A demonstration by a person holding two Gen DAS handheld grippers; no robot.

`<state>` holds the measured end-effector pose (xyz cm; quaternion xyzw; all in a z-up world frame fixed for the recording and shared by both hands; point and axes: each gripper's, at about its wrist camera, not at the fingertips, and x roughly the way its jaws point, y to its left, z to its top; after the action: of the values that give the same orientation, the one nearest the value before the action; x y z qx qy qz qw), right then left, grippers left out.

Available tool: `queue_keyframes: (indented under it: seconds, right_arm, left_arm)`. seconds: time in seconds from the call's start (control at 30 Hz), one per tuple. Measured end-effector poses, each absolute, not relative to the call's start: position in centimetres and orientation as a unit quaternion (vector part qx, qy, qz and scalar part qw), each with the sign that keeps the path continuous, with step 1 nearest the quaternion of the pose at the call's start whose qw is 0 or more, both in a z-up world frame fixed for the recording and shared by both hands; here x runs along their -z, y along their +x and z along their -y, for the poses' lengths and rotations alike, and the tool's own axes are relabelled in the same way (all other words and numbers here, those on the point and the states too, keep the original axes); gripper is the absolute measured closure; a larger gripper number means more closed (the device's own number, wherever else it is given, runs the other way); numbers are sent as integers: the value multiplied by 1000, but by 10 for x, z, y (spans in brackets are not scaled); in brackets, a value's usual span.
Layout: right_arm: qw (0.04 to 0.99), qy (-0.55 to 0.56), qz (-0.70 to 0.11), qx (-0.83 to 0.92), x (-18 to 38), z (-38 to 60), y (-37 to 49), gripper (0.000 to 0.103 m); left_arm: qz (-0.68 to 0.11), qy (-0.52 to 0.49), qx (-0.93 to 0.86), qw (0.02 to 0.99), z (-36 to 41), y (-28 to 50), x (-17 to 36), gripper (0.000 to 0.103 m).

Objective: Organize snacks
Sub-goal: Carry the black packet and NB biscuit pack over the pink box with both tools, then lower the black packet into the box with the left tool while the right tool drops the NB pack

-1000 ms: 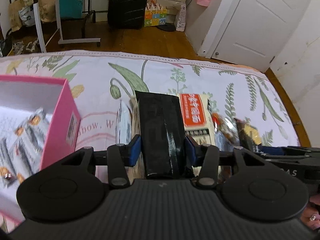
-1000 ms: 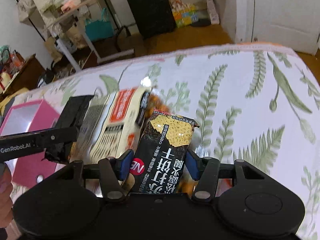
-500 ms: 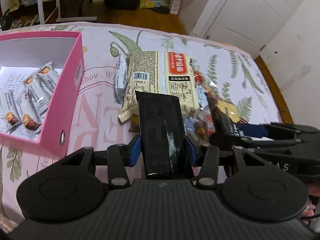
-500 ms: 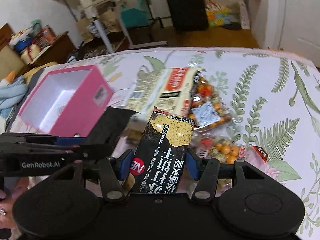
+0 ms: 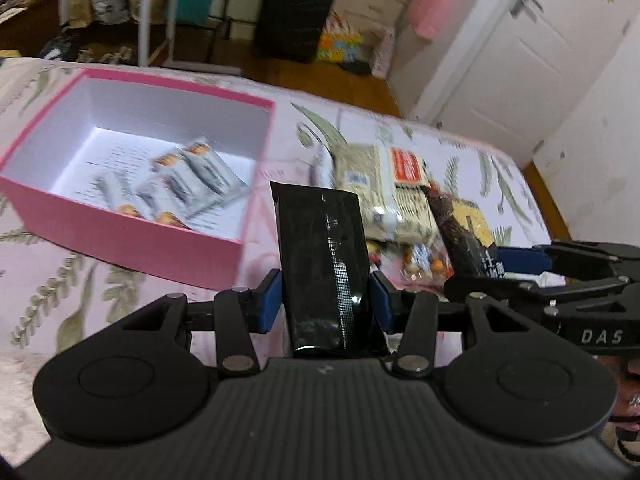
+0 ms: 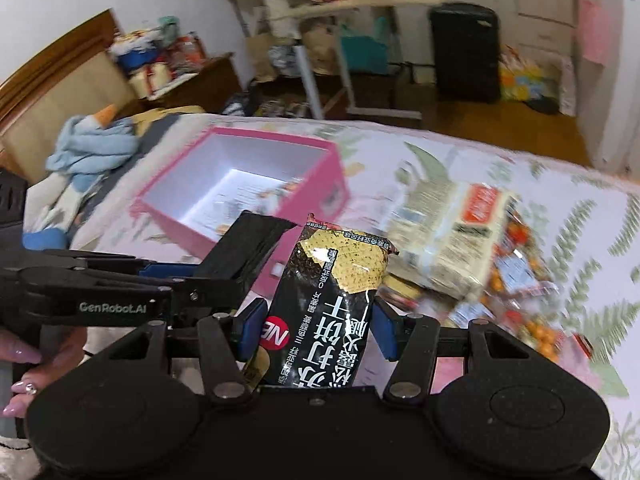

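Observation:
My left gripper (image 5: 324,300) is shut on a plain black snack packet (image 5: 324,256), held above the bedspread just right of the open pink box (image 5: 132,236). The box (image 6: 316,184) holds several small silver snack packs (image 5: 188,184). My right gripper (image 6: 316,332) is shut on a black cracker packet (image 6: 332,304) with gold print and white lettering, held in the air to the right of the left gripper (image 6: 224,268). The right gripper also shows in the left wrist view (image 5: 532,256).
A pile of snacks lies on the floral bedspread right of the box: a cream noodle pack (image 5: 384,184) with a red label and clear bags of orange candies (image 6: 528,300). A blue plush (image 6: 88,148) lies left of the box. A black suitcase (image 5: 296,12) stands beyond the bed.
Both grippers have lifted and swung left with their packets still held. The pink box now fills more of both views and the snack pile has slid to the right.

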<state>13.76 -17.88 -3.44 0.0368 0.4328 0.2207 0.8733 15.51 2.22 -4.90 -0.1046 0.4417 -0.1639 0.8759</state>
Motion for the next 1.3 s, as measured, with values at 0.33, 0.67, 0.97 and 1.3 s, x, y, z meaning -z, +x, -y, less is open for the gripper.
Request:
queue_keyframes:
  seconds: [0.33, 0.67, 0.97, 1.3]
  right_arm:
    - [876, -32, -392, -280, 14, 97, 183, 43]
    - [868, -81, -382, -307, 54, 19, 269, 43]
    - [837, -127, -435, -308, 126, -31, 330, 43]
    - [838, -65, -442, -314, 126, -20, 328, 32]
  left_arm:
    - [-383, -140, 96, 908, -92, 172, 29, 57]
    - [-389, -130, -19, 912, -153, 266, 58, 57]
    - [-452, -118, -76, 881, -181, 331, 118, 57]
    - [-445, -115, -78, 885, -186, 325, 128, 41]
